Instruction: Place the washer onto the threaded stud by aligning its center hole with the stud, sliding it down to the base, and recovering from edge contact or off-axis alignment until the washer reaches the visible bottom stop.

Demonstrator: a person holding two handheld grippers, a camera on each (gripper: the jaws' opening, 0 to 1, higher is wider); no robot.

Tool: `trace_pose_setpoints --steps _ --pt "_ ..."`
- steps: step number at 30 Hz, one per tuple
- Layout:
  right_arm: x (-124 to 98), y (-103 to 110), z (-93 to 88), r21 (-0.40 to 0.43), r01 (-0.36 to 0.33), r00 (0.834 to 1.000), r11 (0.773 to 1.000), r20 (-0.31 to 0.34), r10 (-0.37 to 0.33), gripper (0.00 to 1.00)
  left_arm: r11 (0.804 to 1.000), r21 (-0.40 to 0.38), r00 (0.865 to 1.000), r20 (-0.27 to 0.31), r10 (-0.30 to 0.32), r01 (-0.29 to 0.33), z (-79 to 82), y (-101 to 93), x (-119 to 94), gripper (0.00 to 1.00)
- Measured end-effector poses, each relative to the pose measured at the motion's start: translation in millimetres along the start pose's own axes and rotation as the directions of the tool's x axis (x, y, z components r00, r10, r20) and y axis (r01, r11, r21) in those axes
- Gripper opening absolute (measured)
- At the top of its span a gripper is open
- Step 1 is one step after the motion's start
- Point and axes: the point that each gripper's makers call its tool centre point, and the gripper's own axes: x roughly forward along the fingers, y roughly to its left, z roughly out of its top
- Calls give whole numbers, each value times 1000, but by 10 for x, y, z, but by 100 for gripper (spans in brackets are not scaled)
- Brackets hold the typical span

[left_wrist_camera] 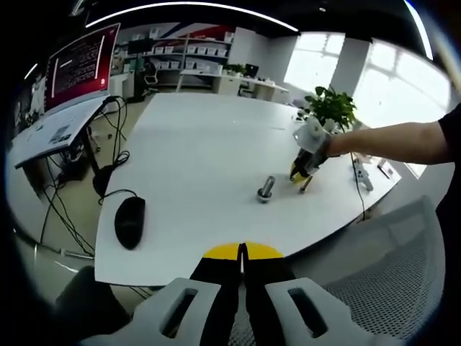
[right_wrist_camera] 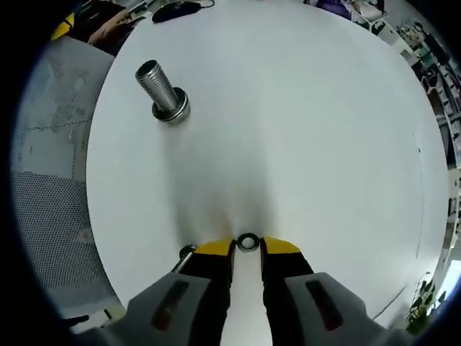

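While the left tongs (left_wrist_camera: 243,251) are pressed together, the right tongs (right_wrist_camera: 248,246) pinch a small silvery washer (right_wrist_camera: 248,242).

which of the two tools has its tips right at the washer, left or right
The right tool: the washer lies on the white table between its yellow tips. The left tool is shut and held back off the table edge, far from the stud.

White table (left_wrist_camera: 194,151) carries threaded stud (right_wrist_camera: 162,90), washer (right_wrist_camera: 248,243), black mouse (left_wrist_camera: 130,221), potted plant (left_wrist_camera: 330,108).
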Motion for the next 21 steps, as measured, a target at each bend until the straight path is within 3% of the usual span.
trace_pose_setpoints --steps 21 --pt "-21 4 -12 39 -6 999 999 32 5 17 1000 -8 1000 12 0 0 14 -6 -3 0"
